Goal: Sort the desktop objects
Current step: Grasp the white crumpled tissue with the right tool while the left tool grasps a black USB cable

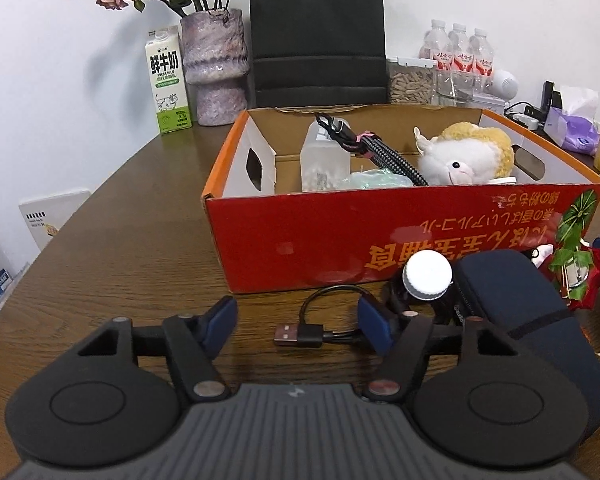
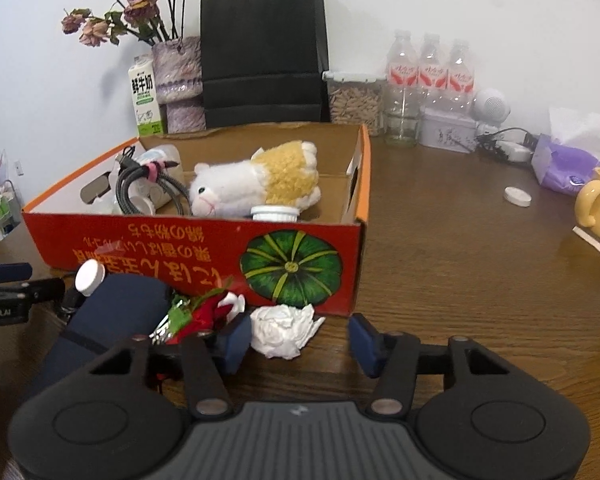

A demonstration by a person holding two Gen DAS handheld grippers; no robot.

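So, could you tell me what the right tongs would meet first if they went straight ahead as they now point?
Most likely the crumpled white tissue, which lies just ahead of the open right tongs, slightly toward their left finger. Behind it stands the red cardboard box. Depth is hard to judge in this fisheye view.

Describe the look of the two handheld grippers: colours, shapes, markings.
The left gripper and the right gripper look identical: a grey ribbed body in the middle, flanked by two round black discs, with black linkage arms joined by silver rivets. Each ends in two blue rectangular finger pads. A small pale logo sits on the ribbed body. No sleeves or gripper cables show.
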